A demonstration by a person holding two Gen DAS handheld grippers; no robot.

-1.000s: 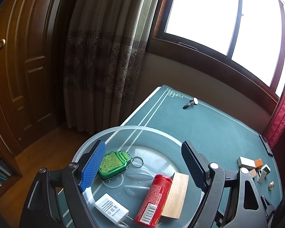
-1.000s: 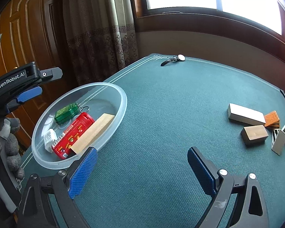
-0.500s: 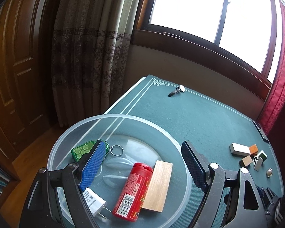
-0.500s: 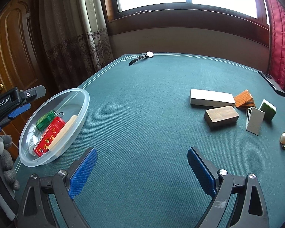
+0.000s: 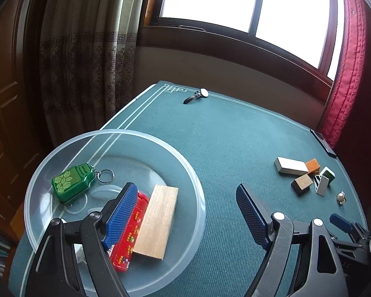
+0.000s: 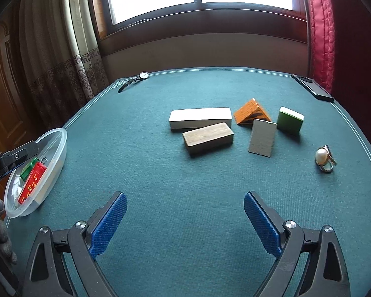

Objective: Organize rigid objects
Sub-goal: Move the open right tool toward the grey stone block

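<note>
Clear plastic blurs much of what your left tool [image 5: 185,212] looks down on: the bowl [image 5: 193,190] at the near left corner of the green surface [image 5: 222,133] holds a green keychain case [image 5: 73,182], a red tin [image 5: 128,237] half hidden behind your left finger, and a wooden block [image 5: 157,221] touching it. Your left tool is spread wide and empty, above the bowl's right rim. From your right wrist, the bowl [image 6: 61,136] is partly covered by the left tool's body, and a white item inside is too hidden to name. That view shows the loose pieces clearly: white block [image 6: 200,118], brown block [image 6: 207,137], orange wedge [image 6: 251,111], grey tile [image 6: 262,137], green tile [image 6: 290,120] and pearl ring [image 6: 322,158]. Your right tool [image 6: 185,219] is also wide, holding nothing.
</note>
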